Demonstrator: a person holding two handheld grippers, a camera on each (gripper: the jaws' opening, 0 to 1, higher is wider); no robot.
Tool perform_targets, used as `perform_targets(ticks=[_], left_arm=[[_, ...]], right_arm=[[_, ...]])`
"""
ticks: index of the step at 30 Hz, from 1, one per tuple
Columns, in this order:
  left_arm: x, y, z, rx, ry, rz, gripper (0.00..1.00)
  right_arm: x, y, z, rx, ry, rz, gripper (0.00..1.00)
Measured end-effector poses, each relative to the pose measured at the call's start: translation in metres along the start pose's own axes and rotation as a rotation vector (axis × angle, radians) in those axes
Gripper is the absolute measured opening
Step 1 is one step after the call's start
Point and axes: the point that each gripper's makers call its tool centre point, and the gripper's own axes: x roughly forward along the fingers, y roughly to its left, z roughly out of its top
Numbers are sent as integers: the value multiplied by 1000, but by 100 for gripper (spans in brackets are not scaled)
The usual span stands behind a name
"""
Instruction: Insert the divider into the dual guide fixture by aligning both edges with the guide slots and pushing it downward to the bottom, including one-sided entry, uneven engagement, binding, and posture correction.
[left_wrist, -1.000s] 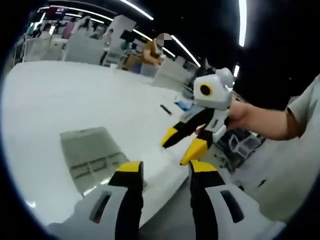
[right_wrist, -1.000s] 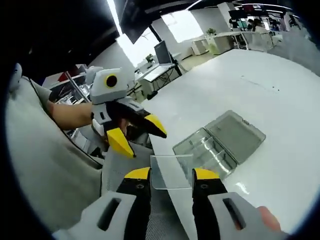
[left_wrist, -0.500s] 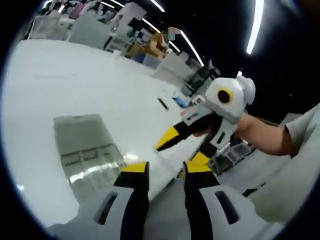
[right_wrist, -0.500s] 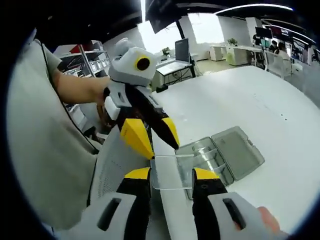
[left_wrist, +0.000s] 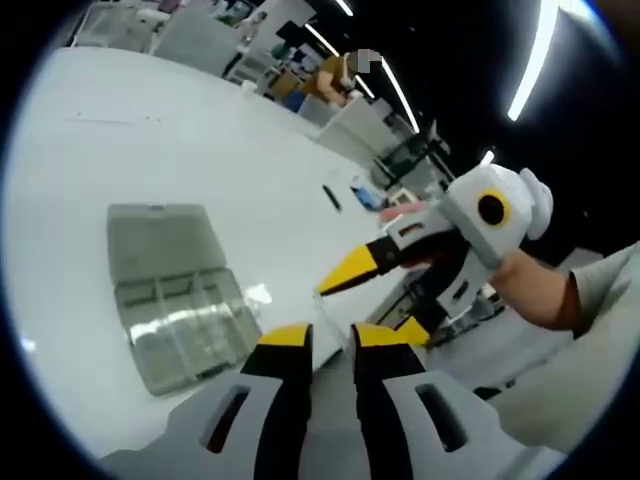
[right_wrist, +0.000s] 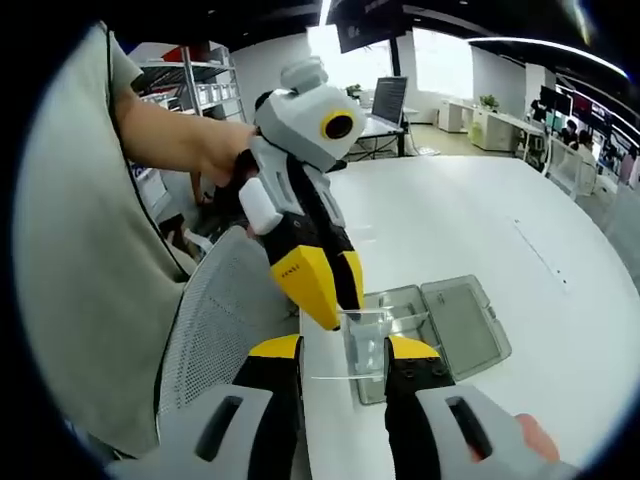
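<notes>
Right gripper view: divider flat between right tongs.

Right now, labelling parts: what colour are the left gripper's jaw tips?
Yellow, on black jaws; the left gripper shows best in the right gripper view.

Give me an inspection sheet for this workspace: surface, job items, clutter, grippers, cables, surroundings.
Surface: white table, glossy.
Job's things: clear compartment box lying open on the table, lid flat beside the tray; clear divider held above it.
Clutter: small dark item near the table's far edge.
Grippers: right gripper shut on the divider; left gripper with fingers nearly together, nothing between them, close to the divider.
Cables: nothing seen.
Surroundings: mesh chair, desks, monitor, shelving, ceiling strip lights, a person in the background.
</notes>
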Motion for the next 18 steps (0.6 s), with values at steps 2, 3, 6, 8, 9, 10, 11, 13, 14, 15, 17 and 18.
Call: perform_targets(ticks=[2, 3, 6, 8, 9, 10, 11, 13, 14, 15, 17, 18], left_arm=[[1, 1, -1, -9, 5, 1, 12], [1, 1, -1, -13, 7, 0, 12], [2, 2, 0, -33, 10, -1, 11], [3, 1, -1, -43, 17, -6, 9], [3, 0, -1, -47, 20, -7, 9], [3, 0, -2, -51, 25, -8, 8], [4, 0, -2, -54, 25, -8, 7], [4, 1, -2, -69, 29, -8, 6], [5, 1, -2, -75, 30, -11, 6], [5, 0, -2, -79, 30, -13, 5], [6, 0, -3, -85, 35, -15, 3], [6, 0, -4, -87, 38, -16, 2]], right_arm=[[0, 1, 0, -22, 11, -7, 27], [0, 1, 0, -33, 16, -10, 27], [0, 0, 0, -59, 29, -22, 27], [1, 0, 0, -76, 37, -28, 27], [1, 0, -1, -91, 46, -34, 27], [1, 0, 0, -91, 48, -35, 27], [1, 0, 0, -99, 52, -40, 27], [1, -1, -1, -121, 62, -51, 27], [1, -2, -1, -127, 68, -55, 27], [1, -2, -1, -135, 73, -58, 27], [2, -3, -2, -153, 89, -66, 27], [3, -3, -3, -157, 95, -68, 27]])
